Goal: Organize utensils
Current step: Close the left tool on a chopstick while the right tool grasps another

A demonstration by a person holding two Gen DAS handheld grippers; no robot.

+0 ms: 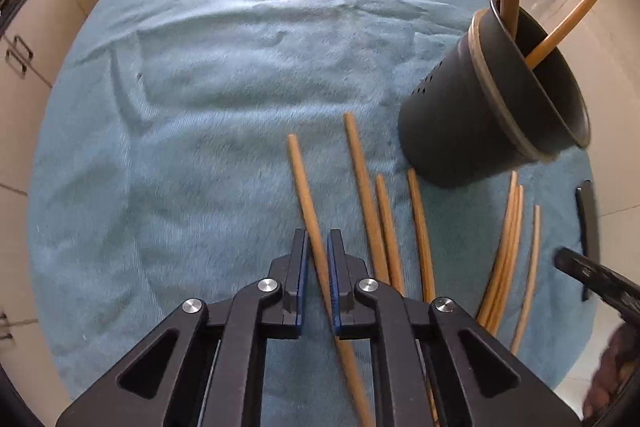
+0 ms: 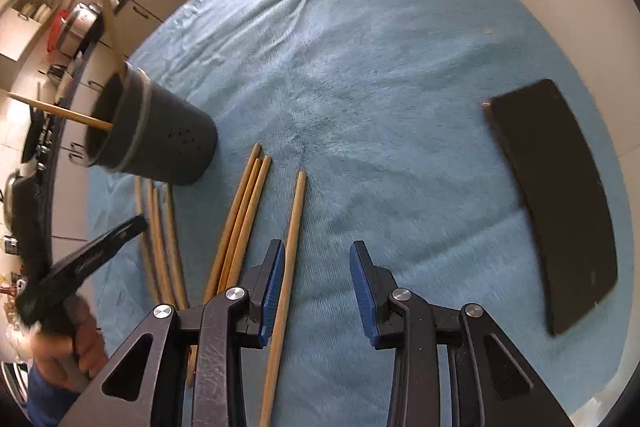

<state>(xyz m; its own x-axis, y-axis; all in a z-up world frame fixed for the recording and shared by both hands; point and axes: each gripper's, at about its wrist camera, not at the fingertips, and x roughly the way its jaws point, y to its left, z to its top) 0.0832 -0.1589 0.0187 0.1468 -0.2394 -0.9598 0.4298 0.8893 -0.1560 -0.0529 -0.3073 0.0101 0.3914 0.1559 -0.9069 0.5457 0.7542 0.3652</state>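
While the left gripper [image 1: 317, 243] has its blue-padded jaws drawn close on either side of one wooden chopstick [image 1: 310, 203], the pads look to be touching or nearly touching the stick, and a firm grip cannot be confirmed from this view. That chopstick lies on the blue towel [image 1: 200, 87], running from between the jaws toward the far side. To its right lie three more loose chopsticks [image 1: 364, 187], then a bundle of sticks [image 1: 506, 251] farther right. A dark utensil holder [image 1: 460, 131] stands on the towel at the far right, just beyond the loose sticks, with two chopsticks [image 1: 568, 15] already leaning out of its mouth.

The right gripper [image 2: 317, 259] hangs with its jaws spread wide and holds nothing. A single chopstick [image 2: 294, 223] lies just beside its left finger [image 2: 272, 279], not between the pads. A flat black object [image 2: 560, 195] rests on the towel well to the right.
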